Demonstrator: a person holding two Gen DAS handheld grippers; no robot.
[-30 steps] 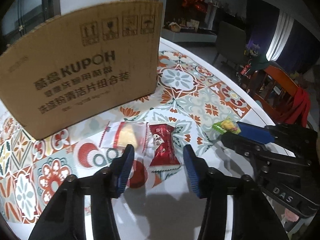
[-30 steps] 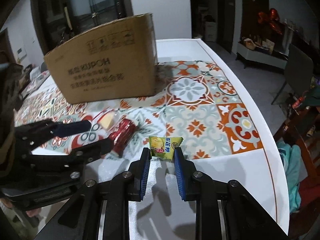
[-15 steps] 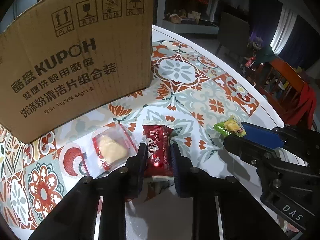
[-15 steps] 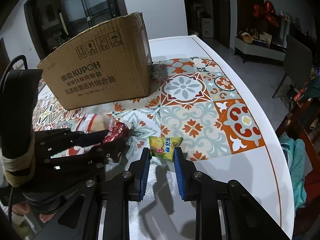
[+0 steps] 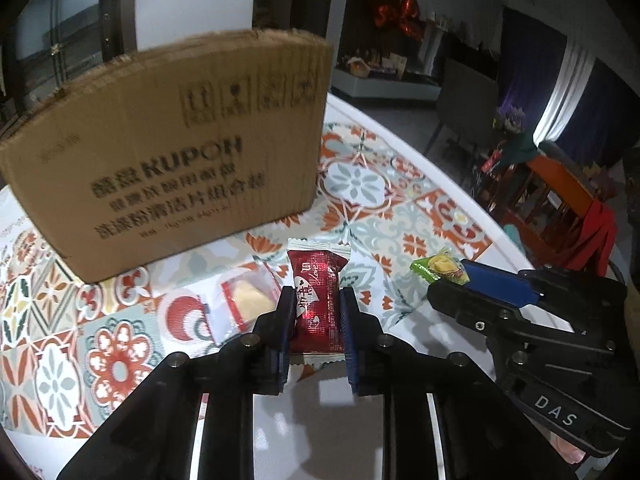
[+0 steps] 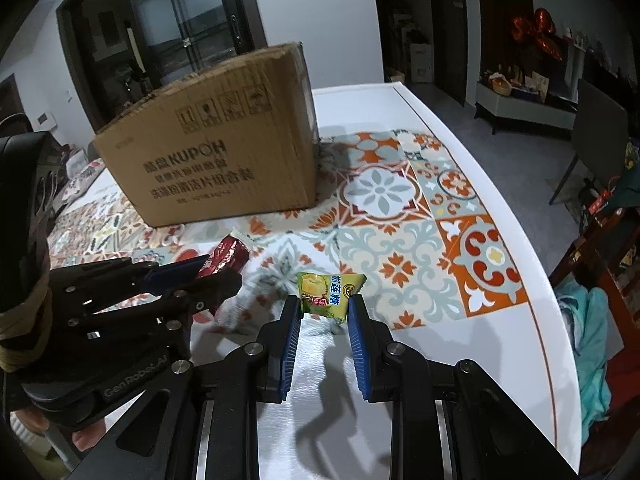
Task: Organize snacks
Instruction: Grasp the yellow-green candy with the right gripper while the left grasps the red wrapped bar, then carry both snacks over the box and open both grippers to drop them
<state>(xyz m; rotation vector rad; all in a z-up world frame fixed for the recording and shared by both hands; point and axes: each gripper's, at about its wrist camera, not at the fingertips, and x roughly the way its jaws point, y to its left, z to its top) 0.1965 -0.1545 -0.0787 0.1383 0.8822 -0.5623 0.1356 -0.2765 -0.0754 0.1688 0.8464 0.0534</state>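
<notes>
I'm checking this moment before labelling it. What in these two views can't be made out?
- Inside of the cardboard box: both views show only its outer walls, so its contents are hidden.
- Small print on the box, left wrist view: blurred.
- Clear-wrapped snack: the left tool covers its near edge; absent from the right wrist view.
- Lower end of the green snack packet: sits between the right tool's pads.

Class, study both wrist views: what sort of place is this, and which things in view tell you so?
Most likely a home dining or living room. A white table carries a patterned floral tablecloth, an orange wooden chair draped with red cloth stands beside it, and red foil balloons hang above a low sideboard.
</notes>
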